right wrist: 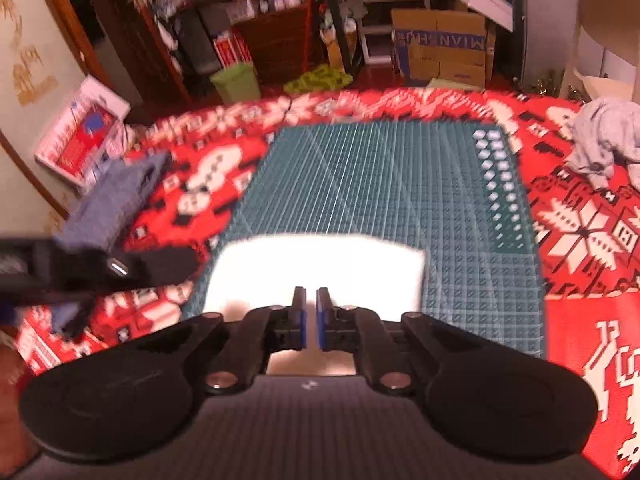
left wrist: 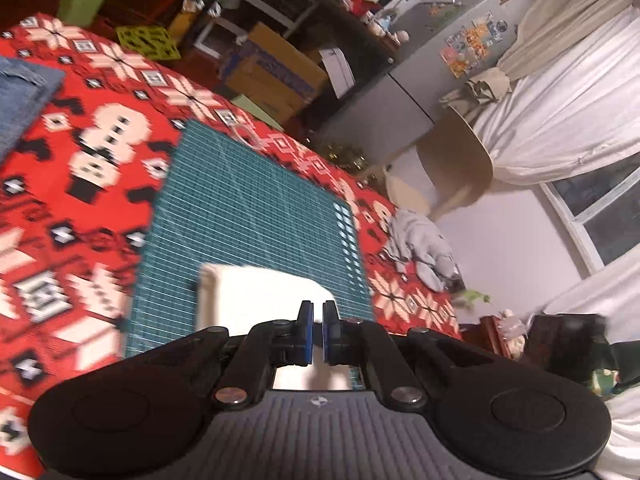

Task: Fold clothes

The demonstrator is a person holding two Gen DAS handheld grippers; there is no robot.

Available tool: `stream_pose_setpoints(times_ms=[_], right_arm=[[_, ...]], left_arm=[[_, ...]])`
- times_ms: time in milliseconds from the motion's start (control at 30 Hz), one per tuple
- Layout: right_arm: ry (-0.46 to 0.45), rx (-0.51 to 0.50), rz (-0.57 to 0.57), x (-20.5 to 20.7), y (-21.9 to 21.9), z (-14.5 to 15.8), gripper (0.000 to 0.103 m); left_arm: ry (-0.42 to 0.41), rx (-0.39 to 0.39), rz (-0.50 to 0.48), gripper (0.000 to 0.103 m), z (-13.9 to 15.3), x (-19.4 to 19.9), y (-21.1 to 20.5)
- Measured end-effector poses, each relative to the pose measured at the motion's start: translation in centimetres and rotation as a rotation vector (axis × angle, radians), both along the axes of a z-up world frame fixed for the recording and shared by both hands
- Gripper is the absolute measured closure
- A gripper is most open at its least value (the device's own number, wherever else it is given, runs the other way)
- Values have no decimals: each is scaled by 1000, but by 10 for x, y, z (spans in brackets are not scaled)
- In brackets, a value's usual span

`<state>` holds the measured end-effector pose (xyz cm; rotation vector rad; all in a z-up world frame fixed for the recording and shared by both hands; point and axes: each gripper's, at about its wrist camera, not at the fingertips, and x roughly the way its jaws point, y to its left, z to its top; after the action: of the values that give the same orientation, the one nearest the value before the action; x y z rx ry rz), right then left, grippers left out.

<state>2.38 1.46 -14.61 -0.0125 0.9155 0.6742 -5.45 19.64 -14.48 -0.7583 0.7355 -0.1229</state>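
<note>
White garment [right wrist: 320, 268]: lies as a compact rectangle with straight edges on the green cutting mat [right wrist: 384, 184], at the mat's near edge and toward its near left corner in the right wrist view; it is overexposed, so layers and creases cannot be read.
Fold state: the squared outline fits a piece already folded down, though how many folds it holds cannot be told.
Blue garment [right wrist: 116, 196]: rests on the red patterned cloth [right wrist: 592, 248] off the mat's left edge, flat and roughly squared, seemingly folded as well; the left wrist view shows its denim-like corner [left wrist: 24, 96] at the cloth's far left.
Grey garment [right wrist: 608, 140]: sits bunched and rumpled near the cloth's far right corner, off the mat's right edge; clearly not folded.
Left gripper [left wrist: 318, 320]: hovers over the white garment's near edge, fingers drawn nearly together with only a thin slit between them and no fabric visibly caught in it.
Right gripper [right wrist: 311, 316]: likewise above the white garment's near edge, fingers almost closed on a narrow gap, nothing seen held.
Progress: two pieces appear squared off and one remains crumpled, so the work looks partway through.
Left to do: the grey garment needs spreading and folding; whether the white garment is finished or due one more fold, the pictures do not settle.
Image quality: motion blur softens both views, limiting detail on fabric edges.
</note>
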Motion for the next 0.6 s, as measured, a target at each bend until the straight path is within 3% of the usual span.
stream_pose_setpoints(times_ms=[167,300,467,600], right_arm=[[19,26,-36,15,-29,3,98],[87,49,-11,21,-25,-18,98],[3,-31,40,7,-5,-27,98],[58,-23,39,3,-12,-17,98]], left_arm=[[43,-17,-46,98,-16,24,-22],[153,137,-29,102,-31,36,-37],[159,94,-26,100,-40,28,-22],[185,61,-30,100,-37,20,-12]])
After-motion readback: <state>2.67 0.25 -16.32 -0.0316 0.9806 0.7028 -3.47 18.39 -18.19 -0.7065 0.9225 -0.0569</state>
